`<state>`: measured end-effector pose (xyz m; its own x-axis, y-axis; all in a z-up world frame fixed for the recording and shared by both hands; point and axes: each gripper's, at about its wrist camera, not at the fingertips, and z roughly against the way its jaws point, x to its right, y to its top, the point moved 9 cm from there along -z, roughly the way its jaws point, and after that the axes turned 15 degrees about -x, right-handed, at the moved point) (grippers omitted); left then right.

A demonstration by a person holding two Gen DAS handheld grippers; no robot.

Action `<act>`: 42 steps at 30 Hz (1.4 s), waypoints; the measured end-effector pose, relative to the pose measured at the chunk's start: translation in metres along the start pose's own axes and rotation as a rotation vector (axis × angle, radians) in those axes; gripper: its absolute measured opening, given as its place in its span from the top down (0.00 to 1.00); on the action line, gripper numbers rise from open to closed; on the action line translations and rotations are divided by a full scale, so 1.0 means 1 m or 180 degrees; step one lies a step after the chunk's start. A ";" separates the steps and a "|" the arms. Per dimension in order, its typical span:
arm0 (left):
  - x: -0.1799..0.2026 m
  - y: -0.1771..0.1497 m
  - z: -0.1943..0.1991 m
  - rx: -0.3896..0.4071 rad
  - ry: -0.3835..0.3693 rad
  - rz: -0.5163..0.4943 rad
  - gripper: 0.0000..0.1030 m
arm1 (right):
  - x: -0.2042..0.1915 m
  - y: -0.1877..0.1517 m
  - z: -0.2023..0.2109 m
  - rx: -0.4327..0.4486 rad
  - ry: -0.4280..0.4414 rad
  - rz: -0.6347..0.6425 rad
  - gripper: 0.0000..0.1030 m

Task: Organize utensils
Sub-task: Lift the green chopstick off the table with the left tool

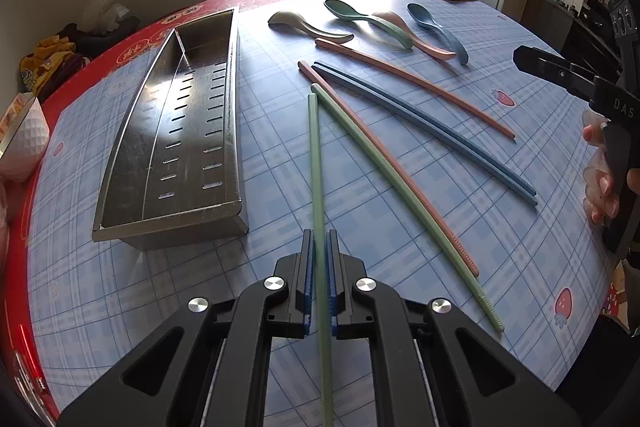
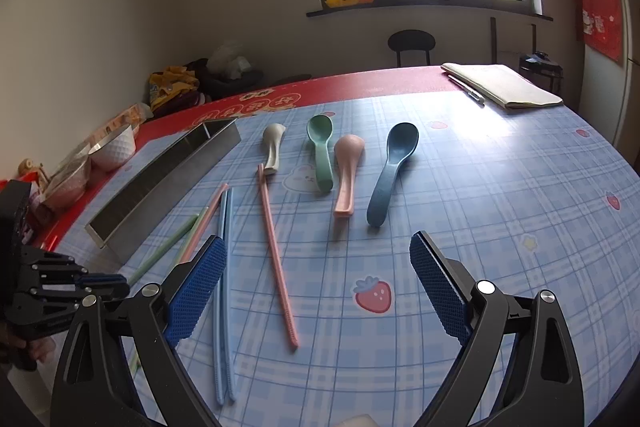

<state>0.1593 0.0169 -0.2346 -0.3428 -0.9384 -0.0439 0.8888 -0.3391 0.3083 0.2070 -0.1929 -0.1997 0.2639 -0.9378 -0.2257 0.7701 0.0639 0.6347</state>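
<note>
A long, slim green plastic chopstick [image 1: 318,163], matte and square at its far end, is pinched between the ribbed blue pads of the left gripper [image 1: 320,263], whose jaws are clenched on it near its ridged tip. Its far end reaches out over the bench [image 1: 400,219], a round top under a glossy blue plaid cloth printed with strawberries and edged in red. Whether that end rests on the cloth cannot be told. The left gripper points steeply down at the bench.

Just left of the chopstick stands a rectangular brushed stainless-steel utensil tray [image 1: 180,131], its floor punched with rows of short slots and one end walled off by a divider.

To the right, a second green chopstick [image 1: 400,199] lies beside a salmon-pink chopstick [image 1: 408,187], the two touching along part of their length. Further right lies a pair of dark blue chopsticks [image 1: 432,131] side by side, then another pink chopstick [image 1: 416,83]. Beyond them are four smooth, curved plastic soup spoons: a beige spoon [image 2: 273,147], a green spoon [image 2: 320,151], a pink spoon [image 2: 347,175] lying bowl down, and a dark blue spoon [image 2: 390,171].

The right gripper [image 2: 316,287] hovers at a shallower tilt above the near side of the bench, jaws released and spread wide, with nothing between the dimpled blue pads [image 2: 436,287]. A hand [image 1: 598,167] wraps its black handle.

A folded pale-yellow cloth [image 2: 504,85] sits at the far edge.
</note>
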 end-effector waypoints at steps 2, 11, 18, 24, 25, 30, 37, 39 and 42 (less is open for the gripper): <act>0.000 0.004 -0.002 -0.0001 -0.0012 0.0014 0.94 | 0.000 0.000 0.000 -0.0008 0.0008 0.0005 0.13; 0.001 0.016 -0.006 0.0019 -0.0052 0.0012 0.93 | 0.000 -0.001 0.000 -0.0010 0.0008 0.0021 0.13; 0.001 0.015 -0.005 0.0090 -0.0065 0.0050 0.93 | 0.000 -0.002 0.000 -0.0014 -0.0002 0.0039 0.13; 0.001 0.018 -0.006 0.0086 -0.0059 0.0042 0.93 | 0.000 -0.002 0.000 -0.0019 0.0002 0.0037 0.13; 0.001 0.019 -0.006 0.0095 -0.0046 0.0037 0.93 | 0.000 -0.002 0.000 -0.0020 0.0002 0.0031 0.13; 0.003 0.020 -0.006 0.0122 0.0016 0.0029 0.92 | 0.002 -0.004 -0.001 -0.0039 -0.0014 0.0011 0.13; 0.002 0.020 -0.007 0.0170 0.0008 0.0069 0.93 | -0.002 -0.005 -0.003 -0.0067 -0.0075 0.0054 0.13; 0.002 0.020 -0.006 0.0203 0.0011 0.0049 0.93 | -0.002 -0.004 -0.004 -0.0076 -0.0080 0.0050 0.13; 0.004 0.018 -0.005 0.0253 0.0062 0.0028 0.94 | 0.000 -0.004 -0.004 -0.0084 -0.0062 0.0031 0.13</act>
<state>0.1760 0.0071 -0.2341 -0.3285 -0.9427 -0.0590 0.8646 -0.3252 0.3831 0.2061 -0.1914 -0.2052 0.2603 -0.9435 -0.2051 0.7828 0.0818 0.6169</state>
